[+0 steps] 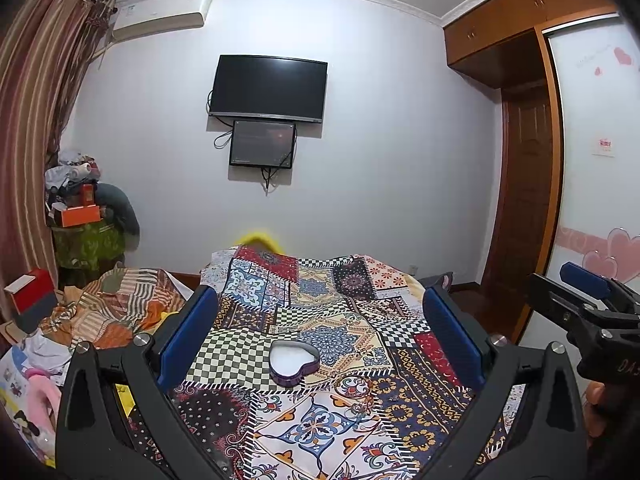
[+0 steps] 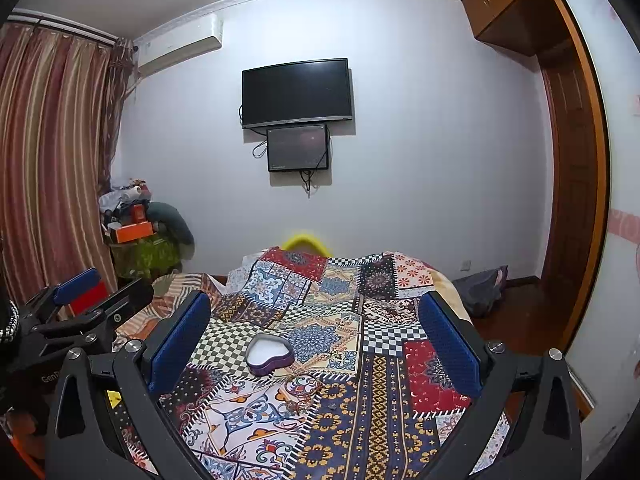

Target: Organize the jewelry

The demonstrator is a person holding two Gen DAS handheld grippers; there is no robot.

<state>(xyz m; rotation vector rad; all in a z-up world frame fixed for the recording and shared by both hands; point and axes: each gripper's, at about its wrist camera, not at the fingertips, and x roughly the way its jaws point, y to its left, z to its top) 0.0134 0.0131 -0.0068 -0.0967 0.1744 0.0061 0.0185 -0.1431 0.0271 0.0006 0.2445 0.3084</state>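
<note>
A purple heart-shaped box (image 1: 294,362) with a white lining lies open on the patchwork cloth (image 1: 320,432), without a lid. My left gripper (image 1: 320,300) is open and holds nothing; the box lies between and beyond its blue pads (image 1: 188,332). In the right wrist view the box (image 2: 270,356) sits left of centre, in front of my open, empty right gripper (image 2: 315,302). A thin small piece (image 2: 298,402), perhaps jewelry, lies on the cloth in front of the box, hard to tell from the pattern. Each gripper shows at the edge of the other's view: right gripper (image 1: 568,286), left gripper (image 2: 106,290).
The cloth covers a bed (image 2: 400,280). Crumpled striped bedding (image 1: 116,308) and a red box (image 1: 32,292) lie to the left. A cluttered pile (image 1: 80,204) fills the far left corner. A TV (image 1: 268,88) hangs on the wall, with a wooden wardrobe and door (image 1: 524,184) on the right.
</note>
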